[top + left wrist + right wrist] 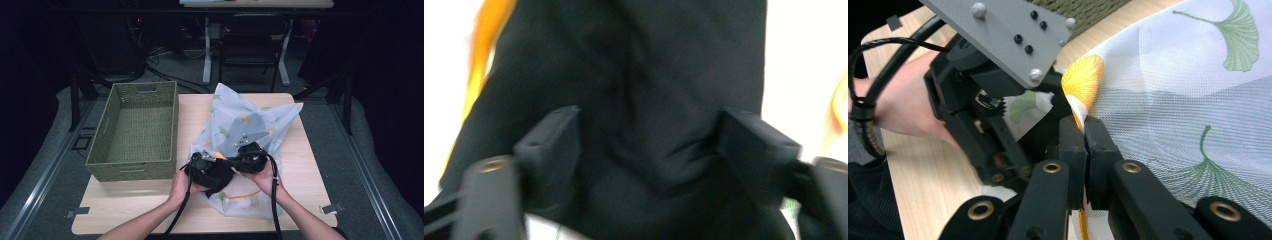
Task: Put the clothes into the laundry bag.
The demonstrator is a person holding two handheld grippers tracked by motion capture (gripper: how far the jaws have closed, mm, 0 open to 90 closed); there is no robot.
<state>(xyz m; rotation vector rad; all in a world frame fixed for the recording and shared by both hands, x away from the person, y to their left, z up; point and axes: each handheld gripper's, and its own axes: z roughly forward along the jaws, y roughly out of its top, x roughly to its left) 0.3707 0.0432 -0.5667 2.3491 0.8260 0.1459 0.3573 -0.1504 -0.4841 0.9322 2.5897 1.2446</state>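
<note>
A white mesh bag [250, 115] printed with green and yellow leaves lies on the table, its mouth toward me. My right gripper [1084, 125] is shut on the bag's yellow-printed edge [1083, 85] and holds it up a little. A black cloth [639, 60] sits at the bag's mouth. My left gripper [651, 150] is open, jaws wide apart, pressed close against that black cloth. In the high view both grippers meet at the bag's near end, left gripper [207, 167] beside right gripper [250, 159]. The left gripper's grey plate [998, 35] is close by in the right gripper view.
A green woven basket [131, 169] stands empty on the table's left half, just left of my left hand. Bare wooden tabletop [310, 165] runs along the right and front edges. A chair [250, 45] and desk legs stand beyond the far edge.
</note>
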